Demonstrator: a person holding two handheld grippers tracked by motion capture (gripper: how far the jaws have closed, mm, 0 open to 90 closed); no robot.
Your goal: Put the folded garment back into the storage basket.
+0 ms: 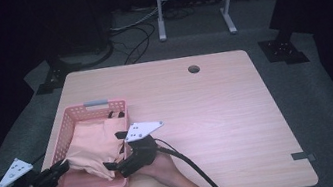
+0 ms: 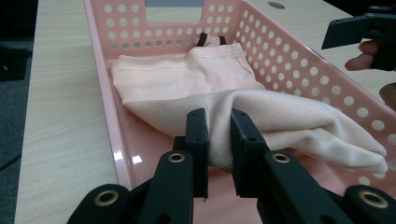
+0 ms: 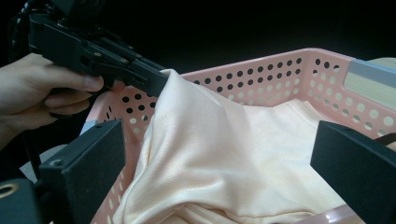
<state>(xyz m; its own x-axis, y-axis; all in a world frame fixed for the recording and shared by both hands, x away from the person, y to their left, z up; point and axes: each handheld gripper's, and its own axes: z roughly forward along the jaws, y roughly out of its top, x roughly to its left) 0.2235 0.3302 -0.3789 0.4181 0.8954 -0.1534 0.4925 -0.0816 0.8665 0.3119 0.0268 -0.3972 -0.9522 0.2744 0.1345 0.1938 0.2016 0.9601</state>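
While my left gripper (image 2: 217,135) pinches a fold of the peach cloth (image 1: 96,146), most of that cloth lies inside the pink basket (image 1: 69,113). No one told me what the job is, so I can only guess. It looks like the cloth is either going into the basket or coming out of it.

My left jaws are squeezed on the cloth. In the left gripper view I see the soft fold pressed between the two black pads, near the close end of the basket. From that pinch the cloth runs up and over to the side wall, like a little hill. Farther back it lies flat on the basket floor, with a neat hem and two small dark loops by the far wall.

My right gripper (image 1: 121,166) is at the close right corner of the basket. Its jaws are wide apart and hold nothing. In the right gripper view the cloth sits between the two pads, but they do not touch it.

The basket stands on the left part of the bench (image 1: 208,112), near my edge. The rest of the bench is bare wood with one small round hole (image 1: 194,69) at the far side.

So I think one grab is done and the second grab is not done yet. If the cloth must come out, almost all the lifting is left. If it must go in, it mostly needs tucking down.
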